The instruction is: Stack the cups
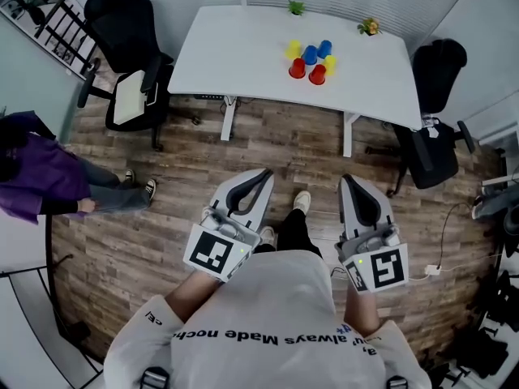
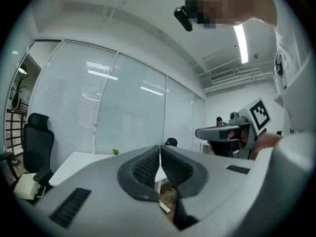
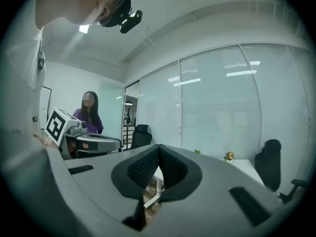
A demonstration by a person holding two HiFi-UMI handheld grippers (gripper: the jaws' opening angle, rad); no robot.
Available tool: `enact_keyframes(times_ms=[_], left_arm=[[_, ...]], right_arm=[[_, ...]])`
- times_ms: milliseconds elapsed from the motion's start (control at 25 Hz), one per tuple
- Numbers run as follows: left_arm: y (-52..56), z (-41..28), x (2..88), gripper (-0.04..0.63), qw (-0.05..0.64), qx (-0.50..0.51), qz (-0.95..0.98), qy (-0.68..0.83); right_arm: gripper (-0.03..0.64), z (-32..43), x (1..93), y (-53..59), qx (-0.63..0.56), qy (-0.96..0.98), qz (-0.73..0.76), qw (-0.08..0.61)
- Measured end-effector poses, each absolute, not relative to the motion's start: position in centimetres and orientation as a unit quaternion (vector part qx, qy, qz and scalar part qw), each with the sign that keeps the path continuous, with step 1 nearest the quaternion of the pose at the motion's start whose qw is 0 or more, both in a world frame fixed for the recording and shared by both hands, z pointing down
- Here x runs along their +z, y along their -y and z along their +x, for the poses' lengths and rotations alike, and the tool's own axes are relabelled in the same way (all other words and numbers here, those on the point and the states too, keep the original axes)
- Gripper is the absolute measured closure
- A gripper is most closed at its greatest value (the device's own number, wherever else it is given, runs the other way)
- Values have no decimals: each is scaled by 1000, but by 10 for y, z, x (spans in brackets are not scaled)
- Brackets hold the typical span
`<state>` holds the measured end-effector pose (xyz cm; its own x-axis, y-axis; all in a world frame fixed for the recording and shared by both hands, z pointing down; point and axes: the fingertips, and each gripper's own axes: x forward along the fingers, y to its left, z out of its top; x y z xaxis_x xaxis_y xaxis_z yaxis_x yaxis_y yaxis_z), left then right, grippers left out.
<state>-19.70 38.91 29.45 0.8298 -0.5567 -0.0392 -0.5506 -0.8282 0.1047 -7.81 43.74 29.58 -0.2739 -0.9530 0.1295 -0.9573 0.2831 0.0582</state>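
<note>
Several small cups stand clustered on the white table [image 1: 243,63] far ahead: two red cups [image 1: 298,69] in front, blue cups [image 1: 310,55] in the middle, yellow cups [image 1: 293,49] at the sides. Both grippers are held close to my body, above the wooden floor and well short of the table. The left gripper [image 1: 263,174] is shut and holds nothing; its pads meet in the left gripper view [image 2: 159,152]. The right gripper [image 1: 347,180] is shut too, empty, with pads together [image 3: 159,151]. No cup shows in either gripper view.
A black office chair [image 1: 126,47] stands at the table's left end, another chair [image 1: 434,112] at its right. A person in purple [image 1: 40,177] sits at the left. Two small plants [image 1: 369,27] stand at the table's back edge. Cables lie on the floor at right.
</note>
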Motion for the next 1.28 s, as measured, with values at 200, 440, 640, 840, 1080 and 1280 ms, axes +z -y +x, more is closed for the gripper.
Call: enact_keyframes(times_ms=[200,440,640,840,1080,1280], left_arm=[[-366,-169,290,569,37,-38,956,290],[-328,-126,288,569,37,-36,954,295],[-301,-85,280,569,36,-42,953,297],[-278,-46,278,569,34,-41,951,303],[-257,-10,277,575,34,-45,951,304],[-245,11,282,577,35,-37,949,311]], right_arm=[[611,-48,295,-413,16,798,598,65],[609,-6,297,-375,19,803,593,65],[609,34,291,-347,18,807,588,57],[610,73,291,-324,25,818,573,46],[611,106,295,-304,39,833,551,33],[611,129,295,-291,42,841,538,15]])
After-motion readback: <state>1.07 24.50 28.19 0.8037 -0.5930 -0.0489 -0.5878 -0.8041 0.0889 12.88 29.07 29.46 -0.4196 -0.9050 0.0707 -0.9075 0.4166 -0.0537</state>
